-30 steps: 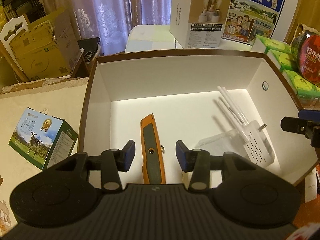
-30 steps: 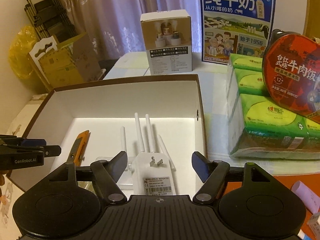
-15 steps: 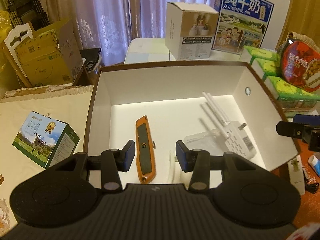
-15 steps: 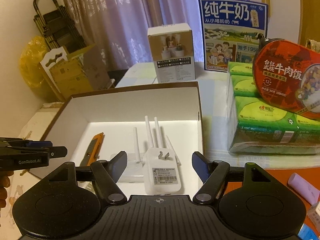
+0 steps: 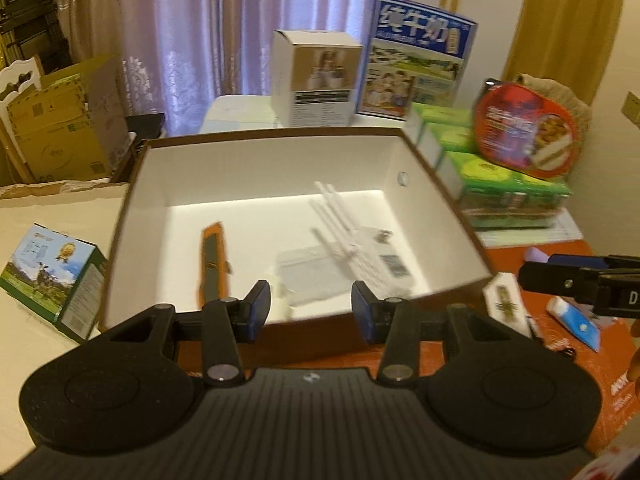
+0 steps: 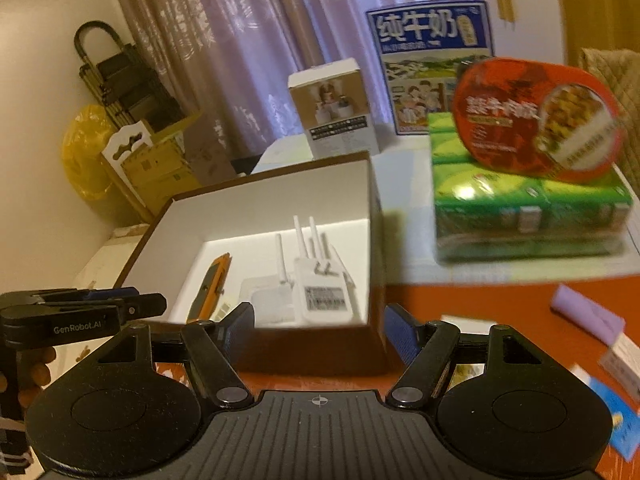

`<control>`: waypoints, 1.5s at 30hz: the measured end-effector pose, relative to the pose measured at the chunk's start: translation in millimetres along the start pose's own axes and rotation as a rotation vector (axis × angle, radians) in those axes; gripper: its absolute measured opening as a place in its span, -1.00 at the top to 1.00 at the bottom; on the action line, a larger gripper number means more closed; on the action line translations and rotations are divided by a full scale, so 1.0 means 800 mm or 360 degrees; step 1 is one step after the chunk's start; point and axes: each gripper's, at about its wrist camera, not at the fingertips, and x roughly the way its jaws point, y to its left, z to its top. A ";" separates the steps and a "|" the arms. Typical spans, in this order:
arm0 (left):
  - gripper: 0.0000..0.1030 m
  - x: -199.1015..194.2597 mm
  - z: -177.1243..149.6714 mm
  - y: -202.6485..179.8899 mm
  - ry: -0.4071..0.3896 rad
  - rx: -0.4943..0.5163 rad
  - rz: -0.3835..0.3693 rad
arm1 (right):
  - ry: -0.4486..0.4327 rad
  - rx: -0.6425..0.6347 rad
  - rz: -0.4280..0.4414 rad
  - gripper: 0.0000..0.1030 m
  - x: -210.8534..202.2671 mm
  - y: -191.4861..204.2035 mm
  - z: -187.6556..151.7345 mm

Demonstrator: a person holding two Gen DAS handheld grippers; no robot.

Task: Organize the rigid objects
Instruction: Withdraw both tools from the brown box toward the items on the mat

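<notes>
A brown box with a white inside [image 5: 432, 184] [image 6: 372, 208] holds an orange utility knife [image 5: 212, 256] [image 6: 212, 280], a white wifi repeater with antennas [image 5: 368, 256] [image 6: 320, 280] and a clear plastic piece [image 5: 308, 272]. My left gripper [image 5: 311, 311] is open and empty, held at the box's near wall. My right gripper [image 6: 320, 330] is open and empty, just outside the box's near right corner. Each gripper shows at the edge of the other's view.
To the right on the red table lie a small white box [image 5: 506, 304], a blue-white tube [image 5: 576, 322] and a purple roll [image 6: 588, 312]. Green tissue packs [image 6: 528, 208] carry a red food tub [image 6: 536, 120]. A milk carton box [image 5: 52, 276] sits left.
Both grippers have pulled back and up from inside the box to outside its near edge. The knife and repeater stay in the box. Both stay open.
</notes>
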 end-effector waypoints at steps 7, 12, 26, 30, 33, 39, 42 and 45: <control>0.16 -0.017 -0.022 -0.047 0.0011 0.0022 -0.0096 | -0.0006 0.0060 -0.0021 -0.33 -0.041 -0.032 -0.025; 0.15 -0.016 -0.039 -0.082 0.0055 0.0060 -0.0160 | 0.0028 0.0085 -0.0058 -0.33 -0.065 -0.056 -0.047; 0.14 0.018 -0.067 -0.163 0.0217 0.0212 -0.0316 | 0.0128 0.0138 -0.0233 -0.33 -0.104 -0.120 -0.090; 0.14 0.029 -0.072 -0.184 0.0252 0.0256 -0.0342 | 0.0155 0.0154 -0.0270 -0.33 -0.108 -0.135 -0.096; 0.11 0.036 -0.075 -0.196 0.0271 0.0281 -0.0362 | 0.0172 0.0169 -0.0295 -0.33 -0.110 -0.147 -0.101; 0.02 0.050 -0.079 -0.217 0.0300 0.0330 -0.0400 | 0.0183 0.0199 -0.0337 -0.33 -0.113 -0.168 -0.104; -0.02 0.057 -0.081 -0.226 0.0302 0.0354 -0.0414 | 0.0191 0.0211 -0.0368 -0.33 -0.114 -0.178 -0.107; -0.03 0.067 -0.083 -0.235 0.0309 0.0378 -0.0418 | 0.0198 0.0222 -0.0394 -0.33 -0.115 -0.190 -0.109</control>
